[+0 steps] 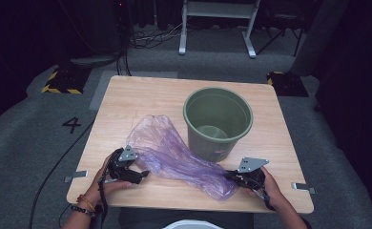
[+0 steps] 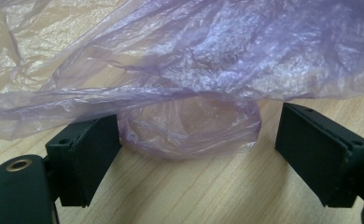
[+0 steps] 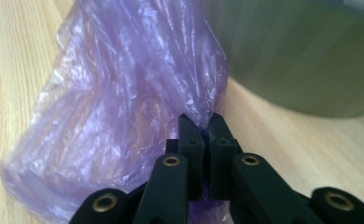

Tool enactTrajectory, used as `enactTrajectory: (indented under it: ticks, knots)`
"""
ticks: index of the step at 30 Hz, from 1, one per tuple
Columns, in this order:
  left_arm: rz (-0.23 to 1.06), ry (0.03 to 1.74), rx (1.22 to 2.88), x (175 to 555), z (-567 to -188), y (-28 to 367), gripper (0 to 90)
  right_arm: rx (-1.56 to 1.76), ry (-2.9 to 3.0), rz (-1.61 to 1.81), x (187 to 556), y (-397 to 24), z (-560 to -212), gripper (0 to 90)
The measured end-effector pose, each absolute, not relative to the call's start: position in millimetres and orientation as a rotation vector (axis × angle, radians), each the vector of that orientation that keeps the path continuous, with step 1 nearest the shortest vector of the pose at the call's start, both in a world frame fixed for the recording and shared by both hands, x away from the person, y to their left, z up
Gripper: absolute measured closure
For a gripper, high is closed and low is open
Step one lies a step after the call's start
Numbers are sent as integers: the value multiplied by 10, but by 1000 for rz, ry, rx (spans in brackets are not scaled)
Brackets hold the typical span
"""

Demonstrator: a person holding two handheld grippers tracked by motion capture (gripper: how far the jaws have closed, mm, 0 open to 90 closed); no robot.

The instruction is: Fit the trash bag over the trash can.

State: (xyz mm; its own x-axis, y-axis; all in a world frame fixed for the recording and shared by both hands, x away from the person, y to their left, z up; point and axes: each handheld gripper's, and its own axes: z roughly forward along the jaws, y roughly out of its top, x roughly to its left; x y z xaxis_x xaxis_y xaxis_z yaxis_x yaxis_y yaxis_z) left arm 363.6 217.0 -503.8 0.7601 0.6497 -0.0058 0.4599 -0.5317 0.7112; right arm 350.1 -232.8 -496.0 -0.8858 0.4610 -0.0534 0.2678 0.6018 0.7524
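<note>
A thin purple plastic bag (image 1: pixel 174 155) lies crumpled across the wooden table (image 1: pixel 127 102), in front of and left of a green bucket (image 1: pixel 217 121). My left gripper (image 1: pixel 143 175) rests at the bag's left edge. In the left gripper view it (image 2: pixel 194 140) stands open, with a fold of the bag (image 2: pixel 189 130) between its jaws but not pinched. My right gripper (image 1: pixel 229 175) is at the bag's near right end, and in the right gripper view it (image 3: pixel 203 123) is shut on a bunched bit of the bag (image 3: pixel 124 93), close to the bucket's wall (image 3: pixel 301 56).
The bucket stands upright and empty at the table's middle right. Bare table shows at the far left and near front edge (image 1: pixel 184 202). A white object (image 1: pixel 191 224) pokes in at the bottom. Beyond the table are grey floor, cables and a white frame (image 1: pixel 217 24).
</note>
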Motion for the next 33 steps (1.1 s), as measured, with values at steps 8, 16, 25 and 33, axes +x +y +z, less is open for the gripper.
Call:
enactTrajectory:
  ticks: [8, 16, 25, 33]
  knots:
    - [324, 815, 2227, 3609, -5032, 2147, 155, 521, 2477, 1237, 3460, -2250, -4741, 881]
    - [339, 767, 2184, 3534, -4943, 2093, 158, 476, 2403, 1289, 3443, -2220, -4530, 882]
    - [300, 730, 2179, 3501, -4901, 2031, 180, 476, 2373, 1318, 3431, -2220, -4483, 882]
    - [267, 706, 2235, 3468, -4927, 2032, 226, 501, 2330, 1370, 3438, -2247, -4447, 883]
